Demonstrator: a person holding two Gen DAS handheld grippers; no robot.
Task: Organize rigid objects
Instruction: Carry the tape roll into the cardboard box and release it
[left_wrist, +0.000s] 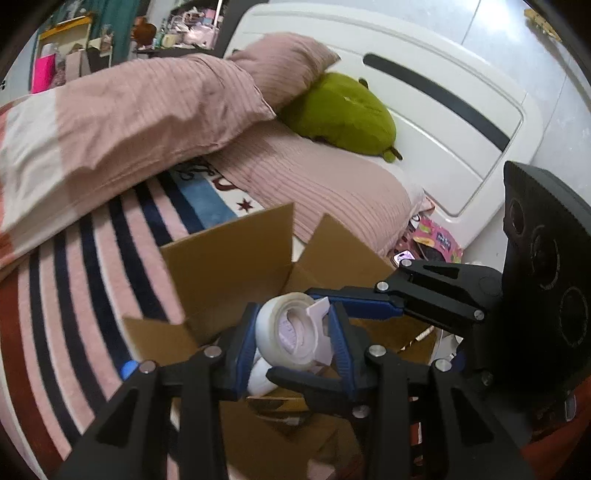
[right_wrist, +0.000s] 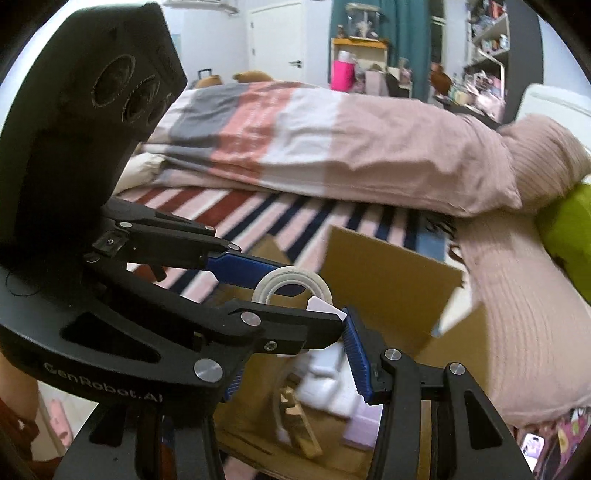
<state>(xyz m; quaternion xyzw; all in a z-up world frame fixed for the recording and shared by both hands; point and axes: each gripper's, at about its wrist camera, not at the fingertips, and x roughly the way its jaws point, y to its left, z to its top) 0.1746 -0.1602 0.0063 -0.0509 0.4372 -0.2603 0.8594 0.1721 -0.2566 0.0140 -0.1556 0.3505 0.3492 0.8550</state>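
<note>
Clenched on our tape roll (left_wrist: 291, 328), left claw (left_wrist: 293, 332) hovers above the cardboard box (left_wrist: 229, 258); right claw (right_wrist: 295, 354) stands released.

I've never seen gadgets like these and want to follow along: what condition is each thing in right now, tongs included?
Left tongs: shut on the tape roll, above the box.
Tape roll: held on edge, a loose end sticking out.
Right tongs: open, holding nothing, beside the roll.
Cardboard box: flaps open, some items already inside.
Duvet: bunched up on the bed.
Green plush toy: lying against the pillow.
</note>
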